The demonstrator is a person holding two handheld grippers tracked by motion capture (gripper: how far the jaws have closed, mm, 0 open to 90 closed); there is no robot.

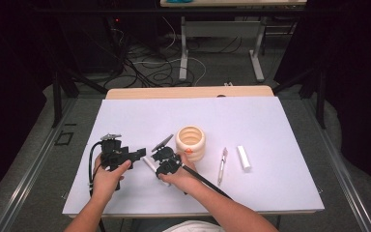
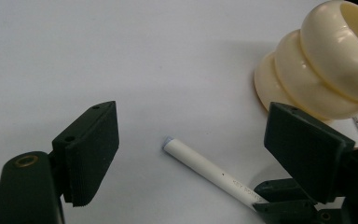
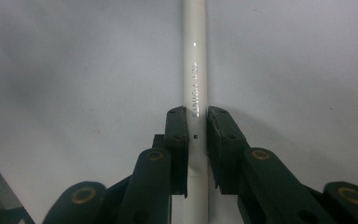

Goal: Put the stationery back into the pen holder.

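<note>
The right gripper (image 3: 196, 140) has its two black jaws closed on a slim white plastic pen (image 3: 196, 70) with small grey lettering along its barrel, taking it partway along the barrel rather than at either end. The pen lies flat on the white tabletop sheet (image 1: 251, 121), toward the near edge and left of centre, just beside the cream ribbed ring-shaped holder (image 1: 190, 142). In the left gripper view the pen's (image 2: 200, 163) capped tip points out into the gap between that gripper's jaws, which stand wide apart and touch nothing; the left gripper (image 2: 193, 149) hovers just off the free end.

The pen looks light and stiff, so it should lift without sagging, but its round smooth barrel is likely slippery and may roll or pivot between flat pads if held off-centre. A hold near the middle, as now, seems soundest. A second pen with a clip (image 1: 221, 166) and a short white cap-like tube (image 1: 243, 157) lie apart toward the right edge.
</note>
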